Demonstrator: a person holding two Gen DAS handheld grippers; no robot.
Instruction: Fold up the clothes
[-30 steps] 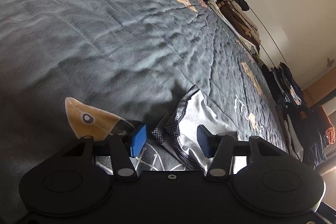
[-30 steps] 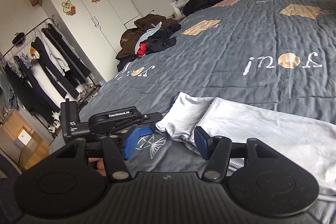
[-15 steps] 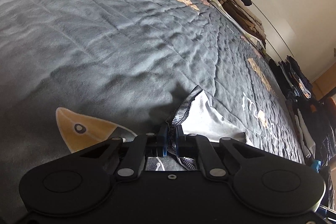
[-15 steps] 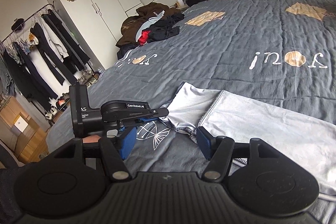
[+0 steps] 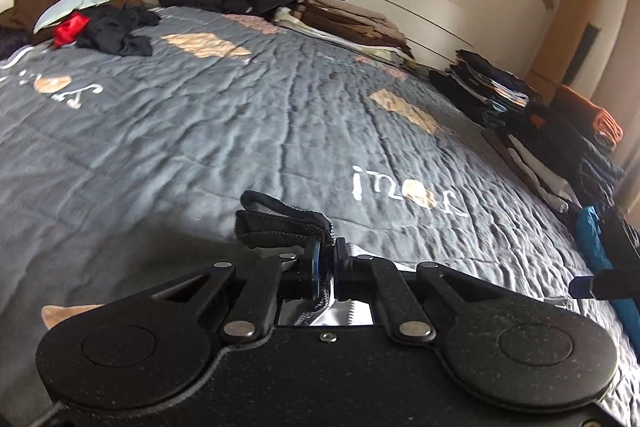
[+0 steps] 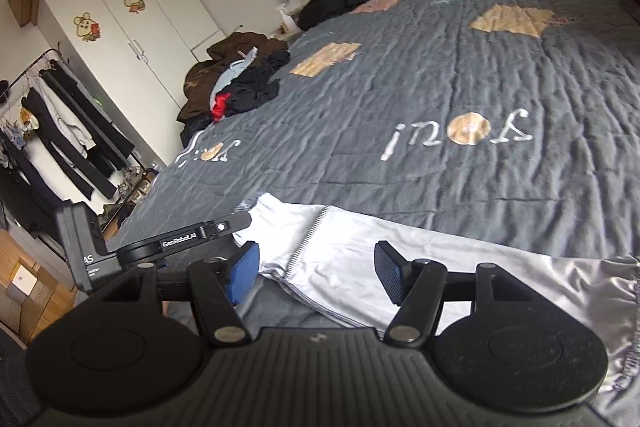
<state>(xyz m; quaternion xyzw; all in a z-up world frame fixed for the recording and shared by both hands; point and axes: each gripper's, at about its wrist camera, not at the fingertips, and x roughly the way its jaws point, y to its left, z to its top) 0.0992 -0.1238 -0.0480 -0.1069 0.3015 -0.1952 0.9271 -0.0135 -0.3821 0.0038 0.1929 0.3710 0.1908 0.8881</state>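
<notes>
The left tool (image 5: 327,263) pinches the light grey garment's (image 6: 360,259) dark mesh edge on the quilted grey bed (image 6: 400,87); the right tool (image 6: 316,269) stands spread above the garment at six o'clock.

The middle of the bed (image 6: 460,75) lay open, a wide bare stretch of quilt. A heap of loose clothes (image 6: 240,87) crowded its far left corner, folded stacks (image 5: 352,23) lined the headboard, and more piles (image 5: 552,147) hemmed the right edge.
</notes>
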